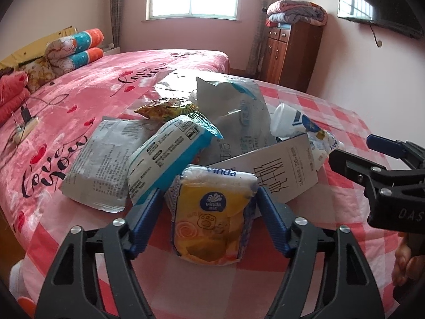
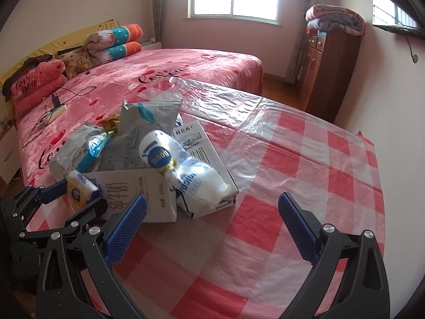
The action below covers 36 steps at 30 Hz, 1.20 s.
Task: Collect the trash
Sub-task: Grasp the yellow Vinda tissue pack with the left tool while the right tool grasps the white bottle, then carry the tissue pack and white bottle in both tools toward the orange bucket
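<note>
Between the left tongs (image 1: 209,202), a pinched tissue pack (image 1: 212,218) hides the pile's base; right tongs (image 2: 212,212) gape empty

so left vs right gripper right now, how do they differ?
The left gripper has the yellow tissue pack between its pads, jaws narrowed onto it; the right gripper stands wide with nothing between its pads.
The left gripper sits at the near edge of the trash pile; the right gripper hangs over bare checked tablecloth beside the white carton.
Shared: black frames, blue ribbed pads, both angled down at the table.
</note>
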Tool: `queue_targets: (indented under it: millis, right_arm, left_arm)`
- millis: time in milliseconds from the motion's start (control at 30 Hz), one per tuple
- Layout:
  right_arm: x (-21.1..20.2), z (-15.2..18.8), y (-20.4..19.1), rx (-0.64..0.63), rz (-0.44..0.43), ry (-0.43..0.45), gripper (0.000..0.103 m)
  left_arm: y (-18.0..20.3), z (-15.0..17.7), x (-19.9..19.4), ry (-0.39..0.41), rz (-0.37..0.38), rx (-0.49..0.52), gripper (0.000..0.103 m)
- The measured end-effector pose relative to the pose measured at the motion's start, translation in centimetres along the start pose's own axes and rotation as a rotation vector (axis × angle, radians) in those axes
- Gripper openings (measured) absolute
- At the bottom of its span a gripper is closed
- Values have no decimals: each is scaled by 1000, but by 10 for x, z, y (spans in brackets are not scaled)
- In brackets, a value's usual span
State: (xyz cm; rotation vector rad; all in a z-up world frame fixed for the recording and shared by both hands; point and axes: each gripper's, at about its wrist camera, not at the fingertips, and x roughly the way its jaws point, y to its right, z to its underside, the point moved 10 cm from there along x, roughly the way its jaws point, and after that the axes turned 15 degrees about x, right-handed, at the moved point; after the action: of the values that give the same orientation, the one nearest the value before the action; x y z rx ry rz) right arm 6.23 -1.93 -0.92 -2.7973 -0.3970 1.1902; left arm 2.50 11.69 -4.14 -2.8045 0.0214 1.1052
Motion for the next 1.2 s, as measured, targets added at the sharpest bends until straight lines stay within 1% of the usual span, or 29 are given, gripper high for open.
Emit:
queue_targets:
  millis: [67, 100, 167, 200, 333, 467, 533, 567, 633, 667, 733, 767, 833, 900, 1000, 1100, 1200]
  right_arm:
    - [0, -3, -4, -4, -32, 2, 98]
    - [1, -4, -7, -8, -45, 3, 97]
    - [4, -5, -12, -26, -59, 3, 88]
    - [5, -5, -14, -33, -61, -1, 81]
    - [11, -9, -17, -61, -50, 5, 81]
    - [18, -16, -15, -80, -22, 18, 81]
    - [25, -18, -14, -91, -18, 12, 74]
    - [28, -18, -14, -92, -26, 3, 73]
    - [32, -17, -14, -92, -44, -11, 65]
    - [33, -17, -14, -93, -54, -15, 64]
    - [33, -15, -15, -98, -69, -21, 53]
    - [32, -14, -16, -103, -73, -22, 50]
    - [30, -11, -19, -117, -77, -24, 36]
    - [29, -6, -20, -129, -75, -30, 31]
    - [26, -1, -18, -131, -79, -36, 30]
    - [21, 3, -16, -122, -80, -37, 26]
    - [12, 7, -14, -93, -89, -32, 26]
  left_arm:
    - [-3, 1, -1, 2, 16, -29, 63]
    - [-5, 1, -2, 2, 23, -38, 61]
    - [-7, 2, -2, 3, 37, -59, 57]
    - [-8, 2, -2, 3, 41, -63, 57]
    - [-9, 5, -4, 0, 51, -71, 53]
    - [-9, 7, -4, -3, 66, -84, 53]
    - [-8, 7, -5, -2, 68, -81, 53]
    - [-9, 7, -5, -1, 69, -81, 53]
    - [-8, 6, -6, 1, 76, -79, 53]
    - [-7, 6, -7, 2, 79, -79, 53]
    - [-8, 7, -8, 4, 81, -77, 53]
    - [-8, 7, -8, 3, 83, -78, 53]
    - [-9, 9, -9, 1, 84, -82, 53]
    - [-10, 11, -11, 1, 84, -85, 53]
    - [-12, 14, -14, 1, 83, -89, 53]
    - [-14, 16, -18, 2, 82, -93, 53]
    - [-16, 17, -24, 10, 79, -91, 53]
